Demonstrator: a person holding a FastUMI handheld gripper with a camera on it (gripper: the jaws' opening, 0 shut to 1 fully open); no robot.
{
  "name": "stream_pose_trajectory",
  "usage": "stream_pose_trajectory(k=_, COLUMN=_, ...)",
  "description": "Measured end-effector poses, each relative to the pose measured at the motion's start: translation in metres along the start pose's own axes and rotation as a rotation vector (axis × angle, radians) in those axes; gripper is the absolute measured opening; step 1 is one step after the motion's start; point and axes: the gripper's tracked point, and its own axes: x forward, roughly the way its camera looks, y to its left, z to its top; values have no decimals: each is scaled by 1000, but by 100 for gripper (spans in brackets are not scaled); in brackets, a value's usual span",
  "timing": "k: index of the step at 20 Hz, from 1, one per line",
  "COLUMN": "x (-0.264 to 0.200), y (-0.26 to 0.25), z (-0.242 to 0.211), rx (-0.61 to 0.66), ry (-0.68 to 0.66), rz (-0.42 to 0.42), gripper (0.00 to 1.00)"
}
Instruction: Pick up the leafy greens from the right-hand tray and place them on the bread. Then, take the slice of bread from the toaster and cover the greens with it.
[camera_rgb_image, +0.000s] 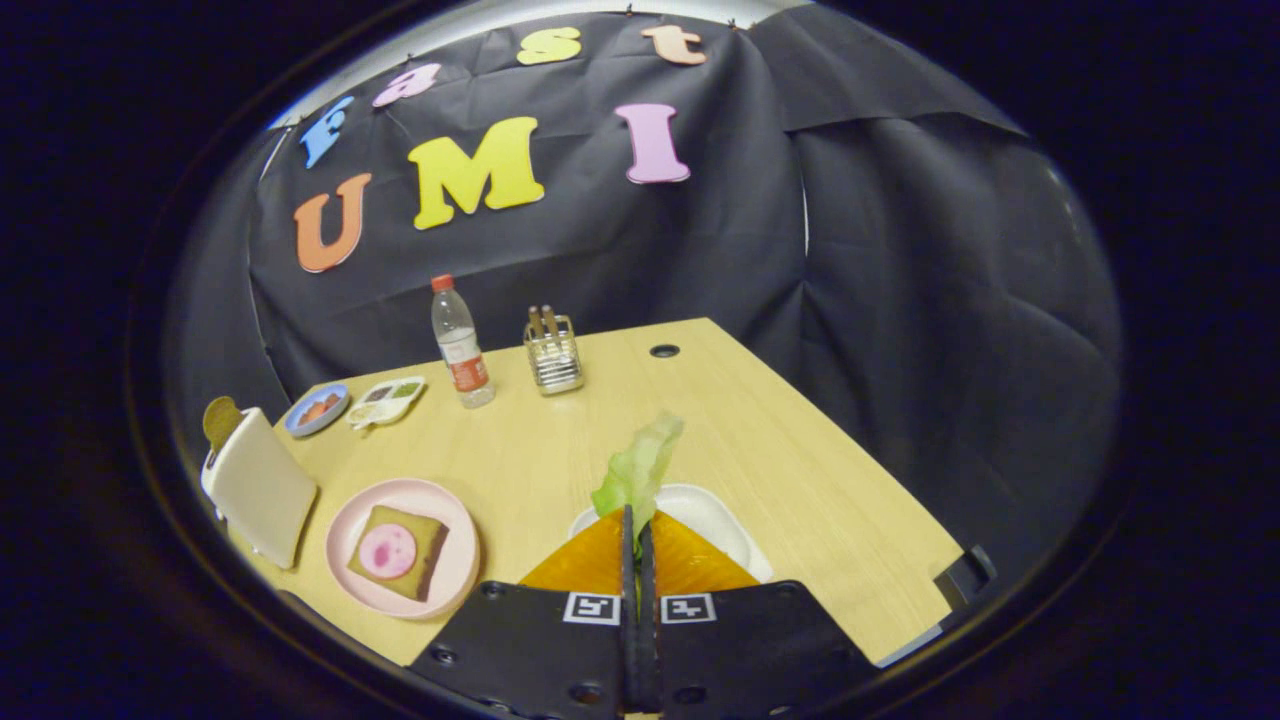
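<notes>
Tongs (637, 530) clamped on leafy greens (640, 468) — label unreadable

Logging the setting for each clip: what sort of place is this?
Likely a staged recording booth, not a kitchen: black cloth wall, wooden table with toaster and bread on a pink plate. The gripper pinches lettuce.

The table (800, 480) is showing a matt, pale wood-grain surface. The bottle (460, 345) is appearing as clear plastic, the far rack (553, 358) as shiny metal wire. The pink plate (452, 560) is looking smooth. The lettuce (640, 465) is looking crinkled and slightly glossy.
</notes>
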Motion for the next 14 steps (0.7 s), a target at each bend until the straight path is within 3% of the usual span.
stream_pose_trajectory(k=6, x=-31, y=74, z=2, rx=-39, ry=-15, rz=123, gripper=0)
stream_pose_trajectory(k=14, x=-40, y=194, z=-32, rx=-131, ry=16, rz=262, gripper=0)
